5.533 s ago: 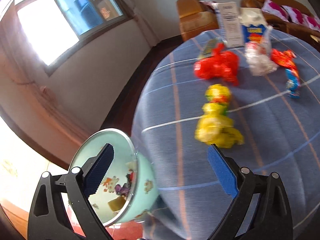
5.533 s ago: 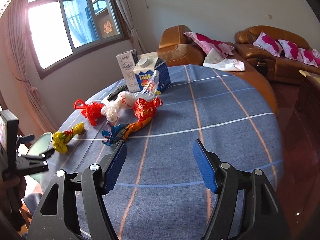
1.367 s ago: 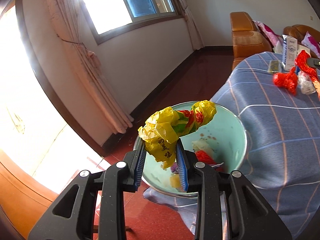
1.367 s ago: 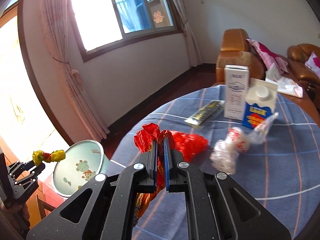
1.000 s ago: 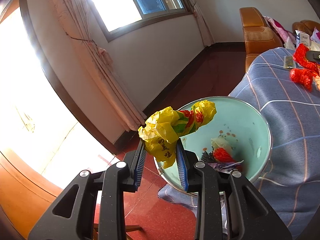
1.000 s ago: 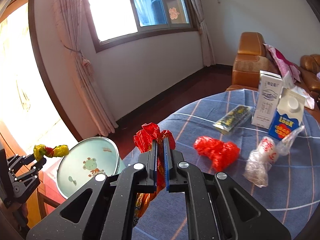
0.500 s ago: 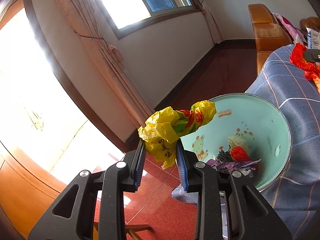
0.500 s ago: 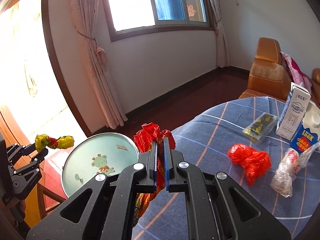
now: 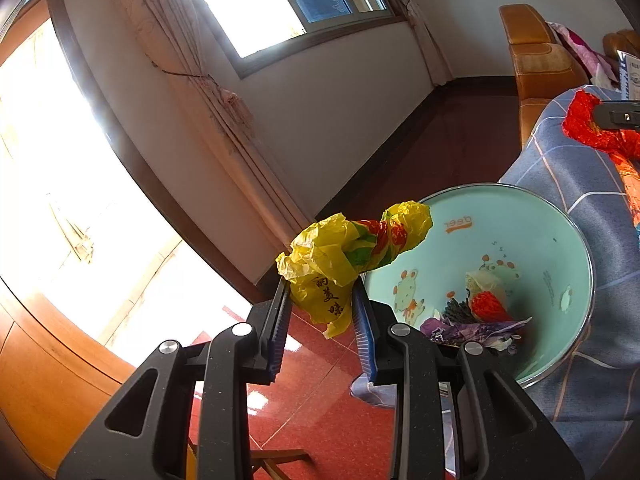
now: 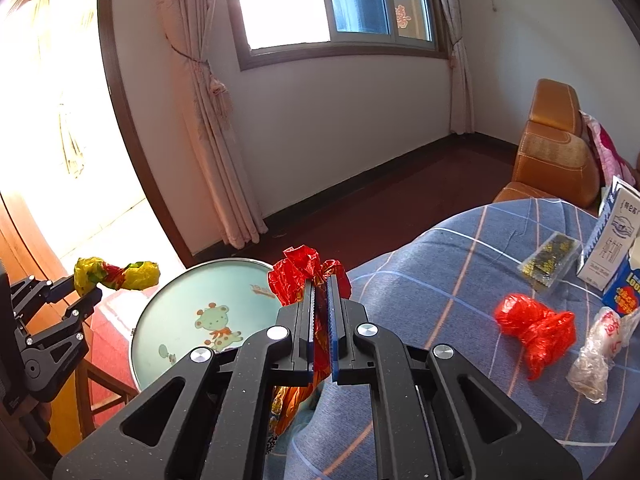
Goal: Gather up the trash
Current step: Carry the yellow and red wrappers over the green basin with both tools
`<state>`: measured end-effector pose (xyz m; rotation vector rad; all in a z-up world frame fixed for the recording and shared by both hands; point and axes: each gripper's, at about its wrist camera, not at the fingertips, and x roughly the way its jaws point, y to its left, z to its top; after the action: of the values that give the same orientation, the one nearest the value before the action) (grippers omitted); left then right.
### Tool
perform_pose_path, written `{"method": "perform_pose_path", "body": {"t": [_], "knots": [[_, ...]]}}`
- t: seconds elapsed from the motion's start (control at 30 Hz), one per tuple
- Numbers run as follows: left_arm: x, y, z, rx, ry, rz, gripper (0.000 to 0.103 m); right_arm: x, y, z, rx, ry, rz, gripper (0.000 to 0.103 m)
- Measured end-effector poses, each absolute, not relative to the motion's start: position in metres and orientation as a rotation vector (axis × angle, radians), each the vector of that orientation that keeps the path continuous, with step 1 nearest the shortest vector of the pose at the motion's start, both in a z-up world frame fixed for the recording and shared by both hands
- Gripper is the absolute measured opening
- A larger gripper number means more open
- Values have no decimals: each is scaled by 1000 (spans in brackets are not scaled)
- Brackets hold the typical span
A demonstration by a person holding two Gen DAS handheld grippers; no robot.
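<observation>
1. Left wrist view: the yellow wrapper [image 9: 352, 256] is clamped in the left gripper [image 9: 322, 312], centre frame. The green basin [image 9: 568, 240], lower right, has swung nearer since a second ago; release is judged close. Litter inside is shown only here.

2. Right wrist view: the red wrapper [image 10: 304, 272] is pinched by the right gripper [image 10: 320, 312], centre frame. Table trash at right, the red bag [image 10: 536, 328] included, is seen only here.
</observation>
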<state>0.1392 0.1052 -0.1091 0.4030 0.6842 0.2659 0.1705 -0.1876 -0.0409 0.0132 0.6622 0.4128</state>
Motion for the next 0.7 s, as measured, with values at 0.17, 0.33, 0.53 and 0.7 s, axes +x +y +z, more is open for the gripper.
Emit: {"method": "perform_pose_path", "body": {"t": [0.17,0.33,0.53,0.7], "knots": [[139,105,-109,403,686,263,30,171,-180,-42,0,665,424,6],[139,105,-111,407,690,259,30,172,-173,-45,-17,669,430,6],[139,104,-111,408,692,256,30,173,-170,-46,-25,670,436,6],[139,105,-111,400,694,251,30,174,-167,-46,-29,672,444,6]]}}
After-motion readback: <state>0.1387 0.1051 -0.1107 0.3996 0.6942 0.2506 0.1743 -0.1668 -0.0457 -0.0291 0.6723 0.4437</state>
